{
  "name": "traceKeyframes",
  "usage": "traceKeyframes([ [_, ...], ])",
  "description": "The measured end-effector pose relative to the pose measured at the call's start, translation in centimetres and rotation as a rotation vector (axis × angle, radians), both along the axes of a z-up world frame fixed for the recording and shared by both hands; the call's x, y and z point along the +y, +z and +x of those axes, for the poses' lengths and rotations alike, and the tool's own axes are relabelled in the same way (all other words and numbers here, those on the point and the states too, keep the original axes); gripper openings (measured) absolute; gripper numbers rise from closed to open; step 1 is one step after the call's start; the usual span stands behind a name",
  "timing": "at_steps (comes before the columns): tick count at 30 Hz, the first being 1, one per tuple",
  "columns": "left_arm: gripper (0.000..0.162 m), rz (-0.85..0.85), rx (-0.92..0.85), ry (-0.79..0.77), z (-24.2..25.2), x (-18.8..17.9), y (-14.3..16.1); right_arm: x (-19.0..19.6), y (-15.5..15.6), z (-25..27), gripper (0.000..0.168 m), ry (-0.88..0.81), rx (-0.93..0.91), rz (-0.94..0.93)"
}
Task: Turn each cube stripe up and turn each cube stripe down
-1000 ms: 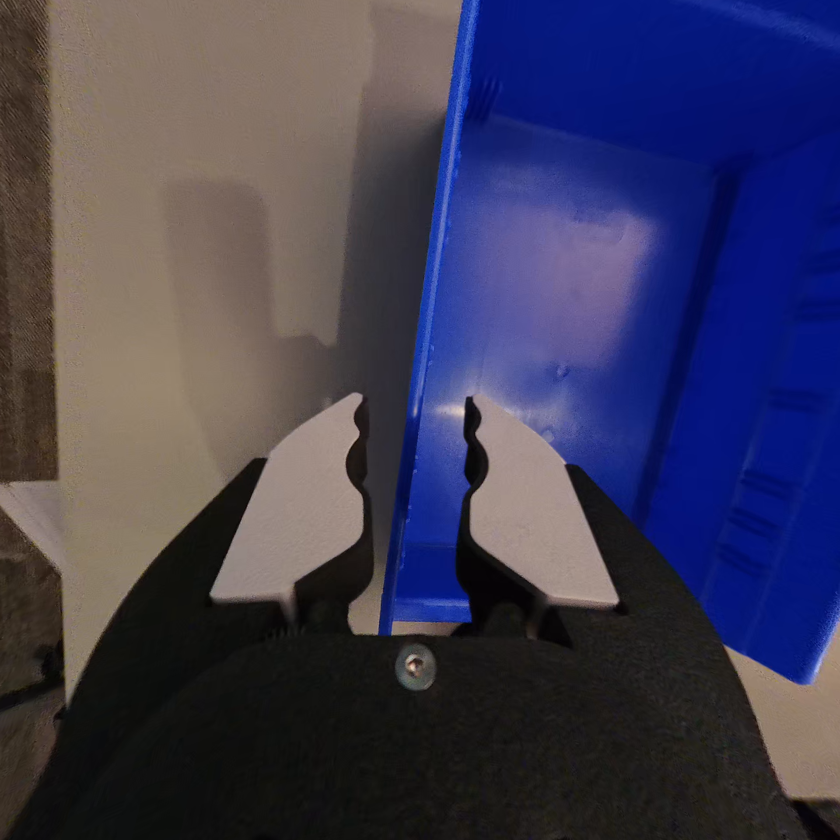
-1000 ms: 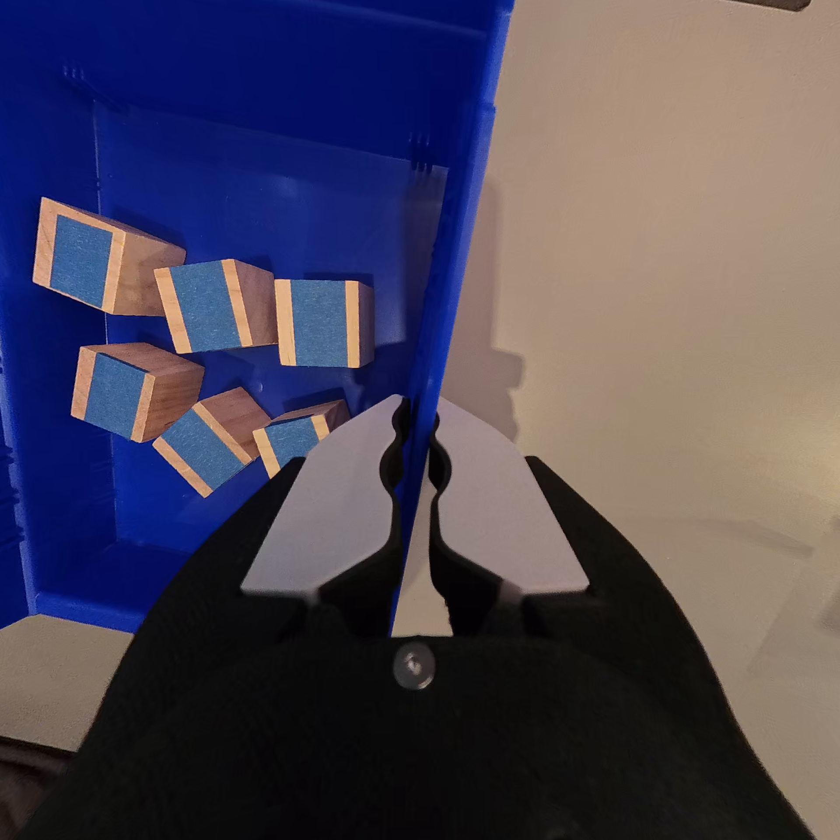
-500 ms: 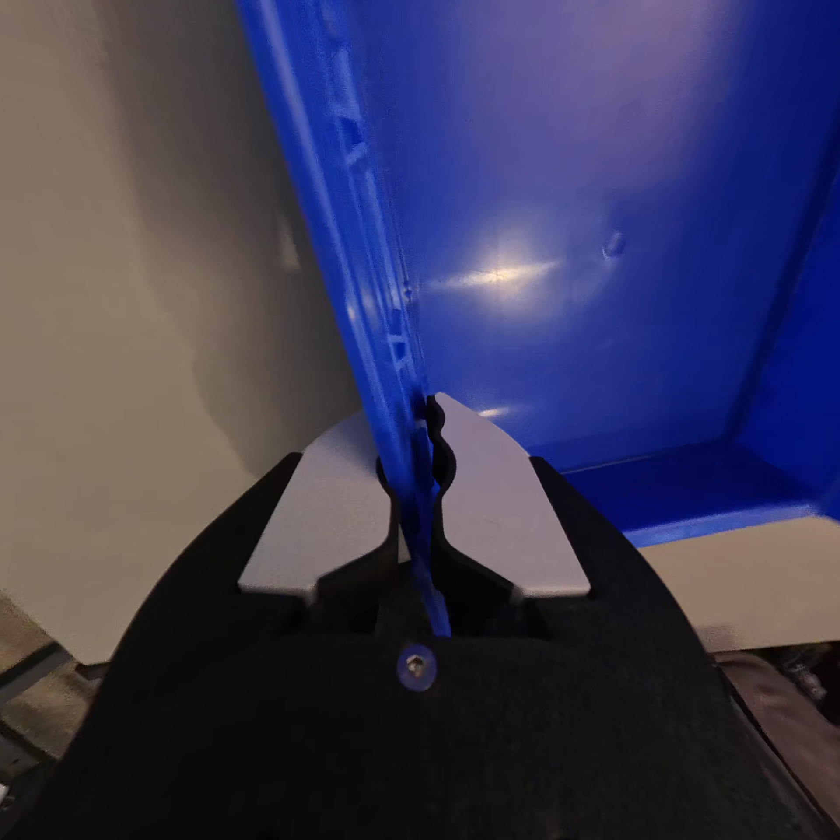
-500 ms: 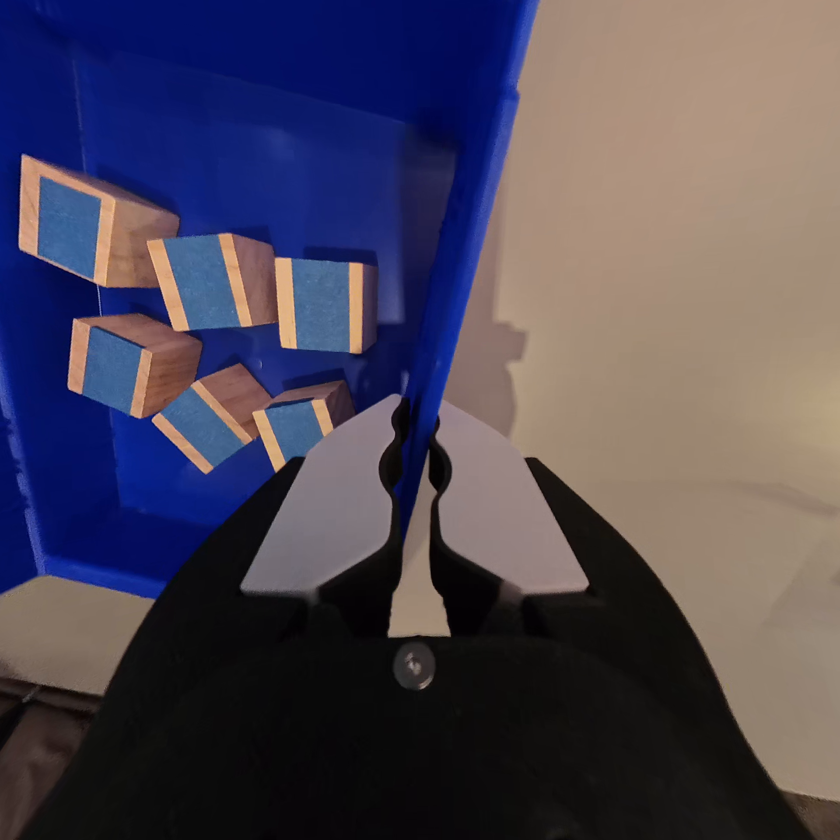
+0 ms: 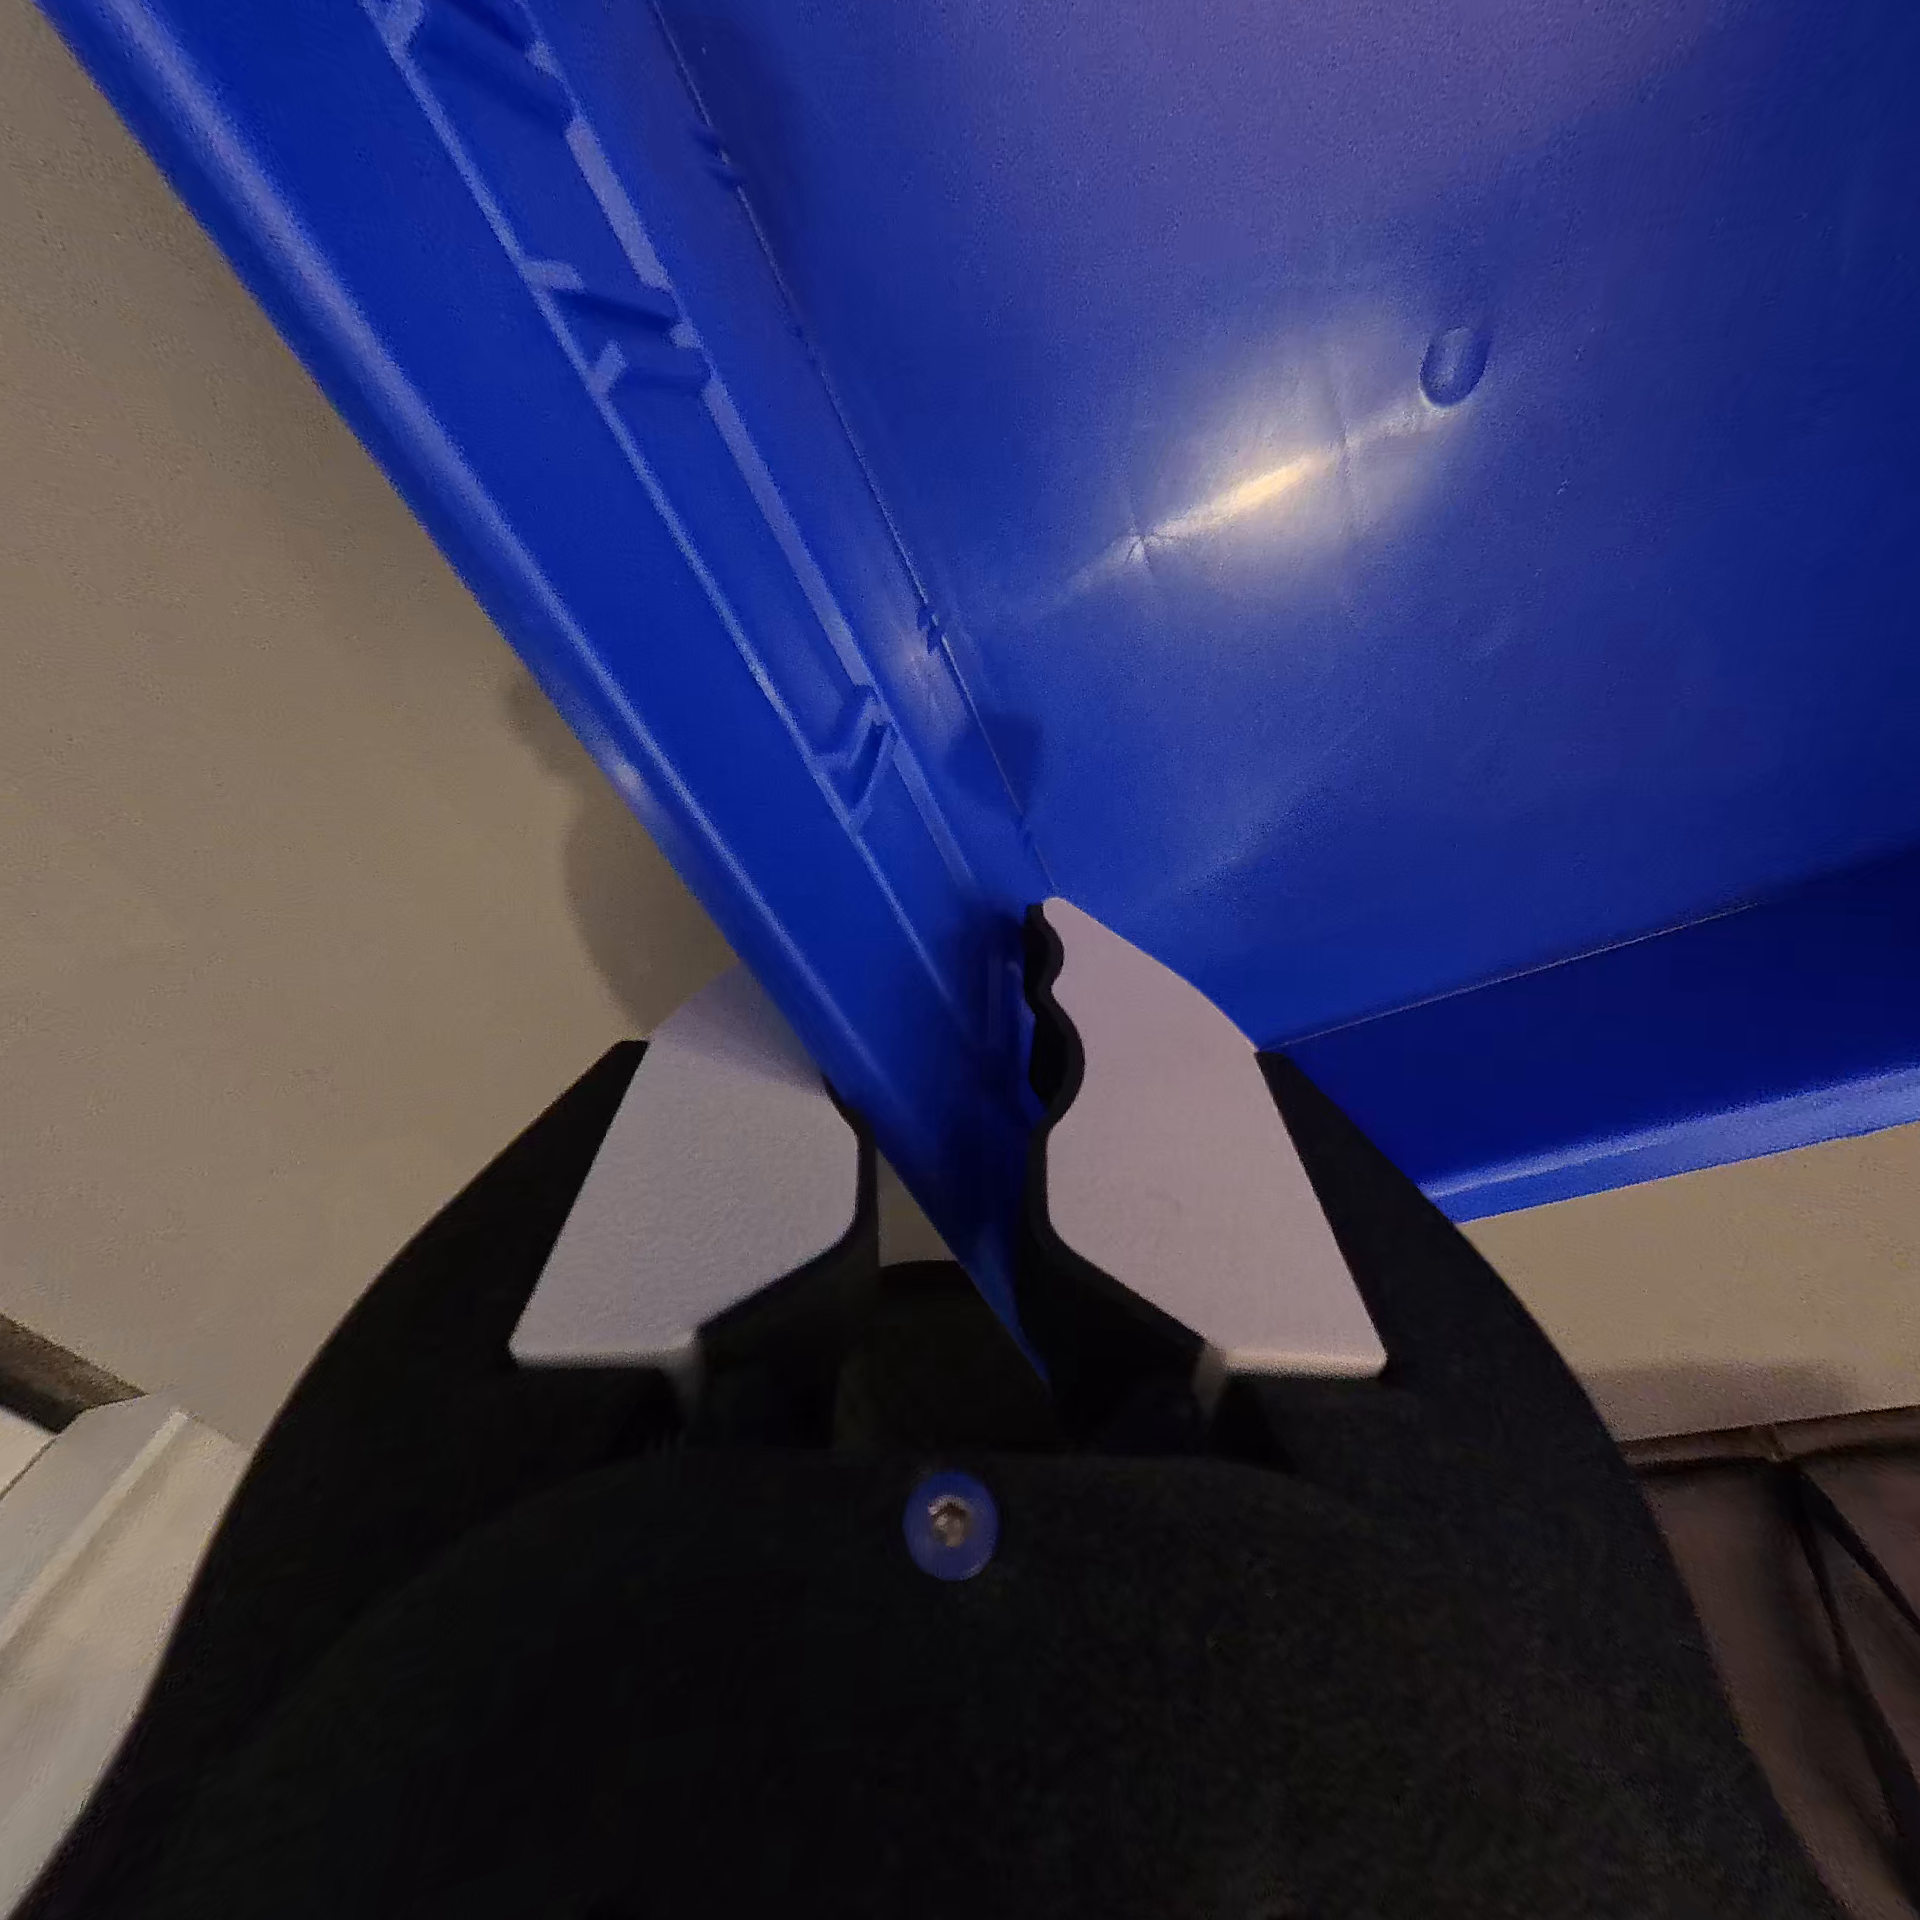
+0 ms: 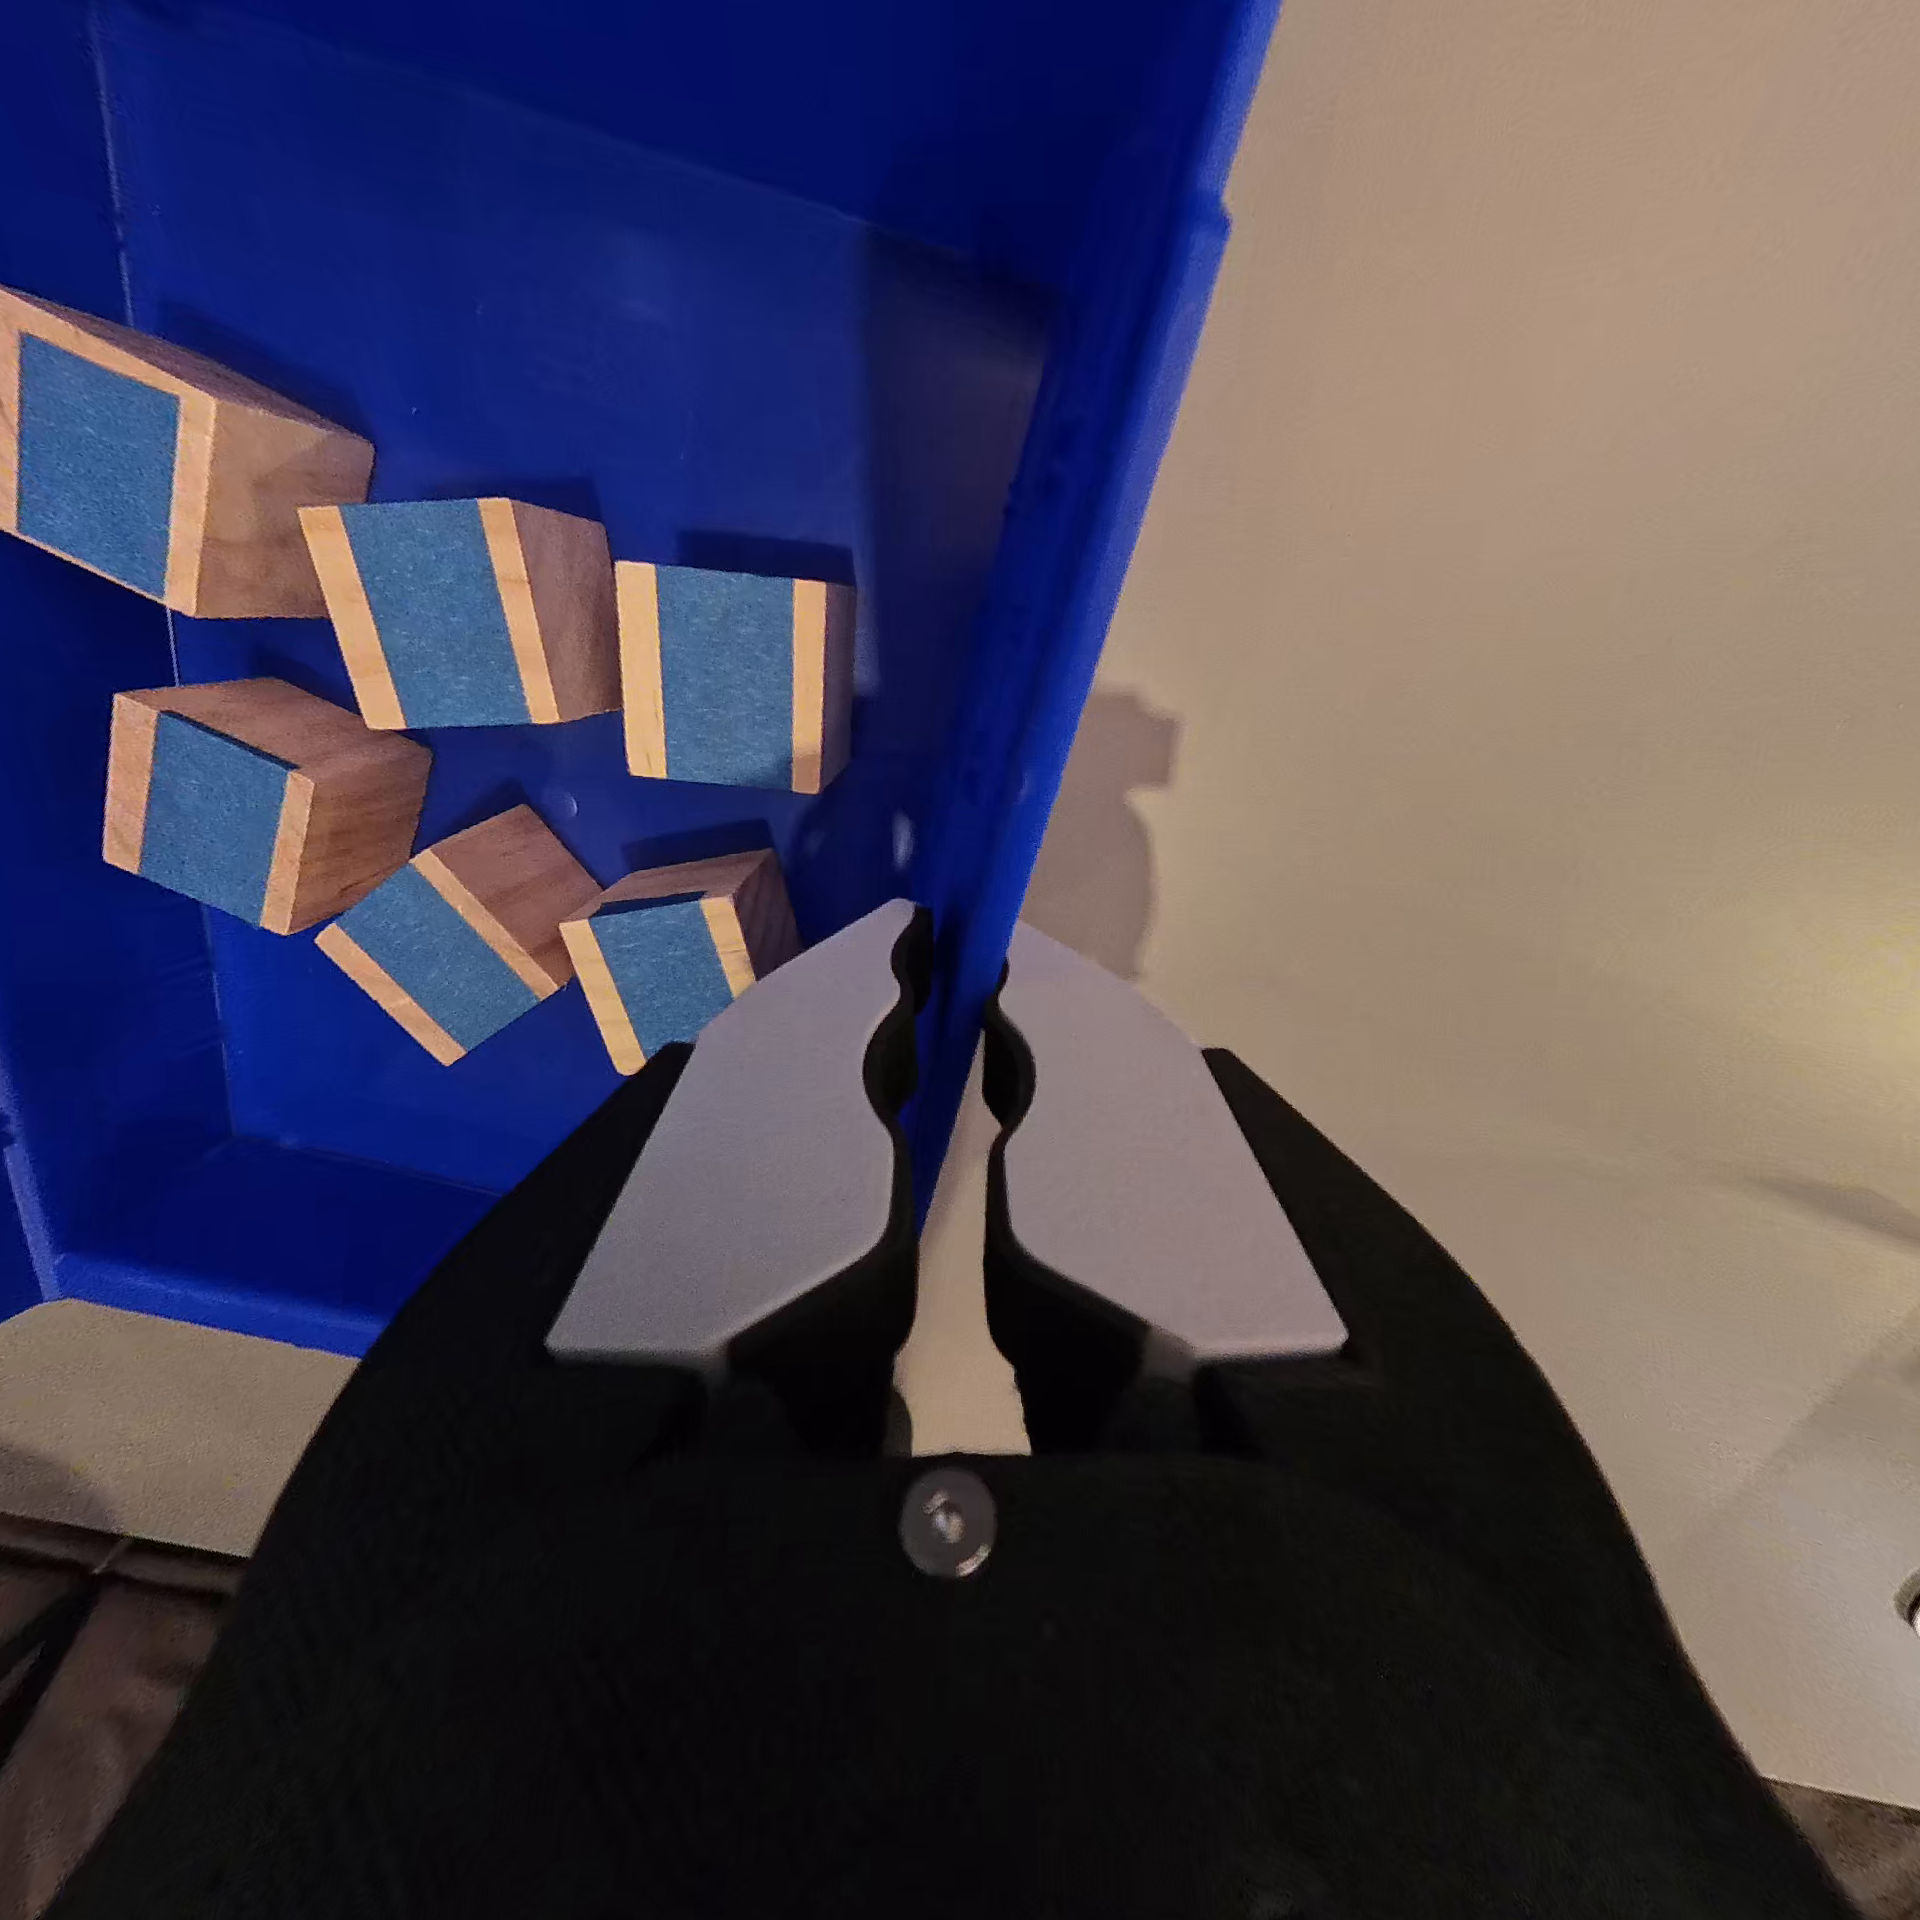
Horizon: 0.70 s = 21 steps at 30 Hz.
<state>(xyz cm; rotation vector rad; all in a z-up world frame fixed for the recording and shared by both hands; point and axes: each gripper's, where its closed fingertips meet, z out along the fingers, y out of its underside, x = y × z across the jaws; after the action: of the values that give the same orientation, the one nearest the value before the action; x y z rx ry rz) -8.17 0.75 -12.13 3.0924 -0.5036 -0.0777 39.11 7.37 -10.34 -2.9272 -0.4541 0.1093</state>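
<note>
A blue plastic bin [image 6: 1081, 520] is held by both grippers. My right gripper [image 6: 956, 935] is shut on the bin's right wall. My left gripper [image 5: 966, 966] is shut on the bin's left wall [image 5: 644, 436]; its left finger is partly hidden behind the wall. Several wooden cubes with blue stripes [image 6: 727, 675] lie on the bin floor in the right wrist view, all with a stripe facing the camera. One cube [image 6: 665, 956] lies just left of my right gripper's left finger. The left wrist view shows only bare bin floor [image 5: 1351, 468], tilted.
The bin is over a beige table [image 6: 1558, 623]. The table's near edge and a dark floor [image 6: 83, 1621] show at the bottom left of the right wrist view. A pale ledge [image 5: 73, 1517] shows at the lower left of the left wrist view.
My left gripper closed on the bin's left wall, which it straddled open a second ago. The bin has since tilted in the left wrist view. The cubes have drawn closer in the right wrist view.
</note>
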Motion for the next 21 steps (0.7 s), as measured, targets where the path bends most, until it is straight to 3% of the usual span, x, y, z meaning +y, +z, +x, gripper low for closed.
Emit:
traceKeyframes([
  [6,0.030,-0.007,0.026,-0.073,2.4,-0.8,0.0,-0.4,0.0,-0.9,0.011,0.021,-0.046,-0.009],
  [10,0.032,-0.023,0.006,-0.123,3.6,-1.5,0.0,-0.3,-0.1,-0.8,0.022,0.064,-0.138,0.005],
  [21,0.048,0.015,-0.146,-0.204,5.0,-1.7,2.1,-0.9,-2.2,-0.9,0.020,0.067,-0.134,-0.106],
])
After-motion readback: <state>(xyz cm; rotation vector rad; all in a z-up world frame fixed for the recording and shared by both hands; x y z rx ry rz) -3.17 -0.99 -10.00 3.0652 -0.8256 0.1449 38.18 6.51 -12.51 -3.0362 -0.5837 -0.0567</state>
